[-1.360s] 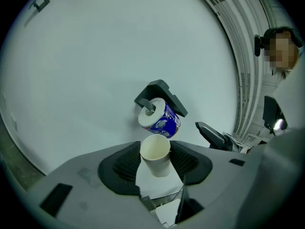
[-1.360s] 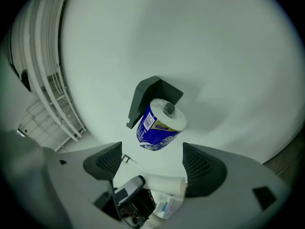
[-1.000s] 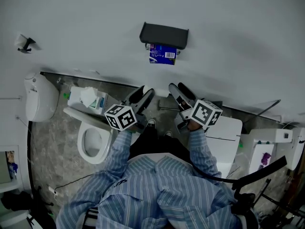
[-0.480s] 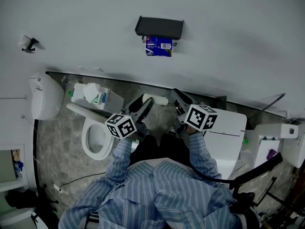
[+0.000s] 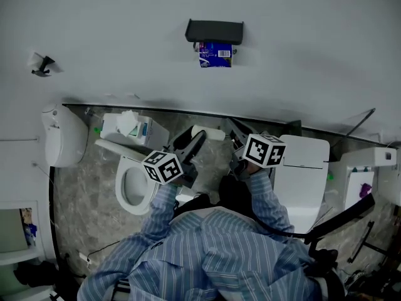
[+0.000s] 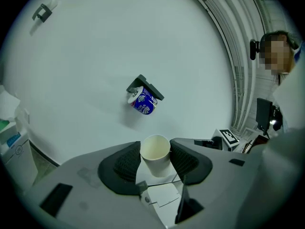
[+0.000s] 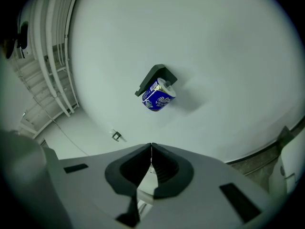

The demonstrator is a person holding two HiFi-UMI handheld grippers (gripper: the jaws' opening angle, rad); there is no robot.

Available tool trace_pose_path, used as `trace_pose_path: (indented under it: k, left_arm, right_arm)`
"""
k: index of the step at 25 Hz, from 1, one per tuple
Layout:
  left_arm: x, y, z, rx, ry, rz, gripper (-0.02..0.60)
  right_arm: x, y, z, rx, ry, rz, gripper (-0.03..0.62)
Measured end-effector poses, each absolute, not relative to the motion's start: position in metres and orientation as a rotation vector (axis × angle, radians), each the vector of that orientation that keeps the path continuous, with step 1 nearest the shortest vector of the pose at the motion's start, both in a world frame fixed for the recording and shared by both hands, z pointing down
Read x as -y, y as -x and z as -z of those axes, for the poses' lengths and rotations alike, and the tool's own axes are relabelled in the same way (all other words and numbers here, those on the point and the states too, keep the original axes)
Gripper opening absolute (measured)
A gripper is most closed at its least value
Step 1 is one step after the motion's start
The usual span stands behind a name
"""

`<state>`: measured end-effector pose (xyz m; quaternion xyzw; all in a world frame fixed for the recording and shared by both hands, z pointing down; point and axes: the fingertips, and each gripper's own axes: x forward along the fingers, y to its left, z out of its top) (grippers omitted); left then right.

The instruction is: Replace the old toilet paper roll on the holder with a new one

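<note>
Left gripper (image 6: pixel 155 160) was clamped on the tube (image 6: pixel 155 149). It was bare cream cardboard with no paper on it, its open end pointing away from the jaws and a pad on each side. Right gripper (image 7: pixel 151 162) had its jaws pressed together, empty. Below-left of the left jaws in the head view sat the toilet (image 5: pixel 128 190), with a tissue box (image 5: pixel 128 127) beside it at the wall (image 5: pixel 301 49). A small hook (image 7: pixel 116 136) showed on the wall just above-left of the right jaws. Ahead of and above both jaws, well apart, was the dark holder (image 7: pixel 155 78), with a roll (image 7: pixel 158 97) in blue printed wrap hanging under its cover. Only bare wall showed between the jaws and the holder.
</note>
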<state>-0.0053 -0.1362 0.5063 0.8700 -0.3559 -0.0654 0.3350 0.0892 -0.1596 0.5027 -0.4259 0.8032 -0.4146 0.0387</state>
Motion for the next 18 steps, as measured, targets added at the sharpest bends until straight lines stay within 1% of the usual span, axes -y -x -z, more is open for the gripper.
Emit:
trace_pose_path:
  k: [10,18]
  left_arm:
    - [0.066,0.086,-0.5,0.852,-2.328,0.185,0.192]
    - [-0.004,0.138,-0.51,0.778,-2.329,0.202,0.192]
  right_arm:
    - [0.073,-0.003,-0.506,-2.426,1.381,1.262,0.006]
    - [-0.014,0.038,-0.522,-2.349,1.493,1.285,0.006]
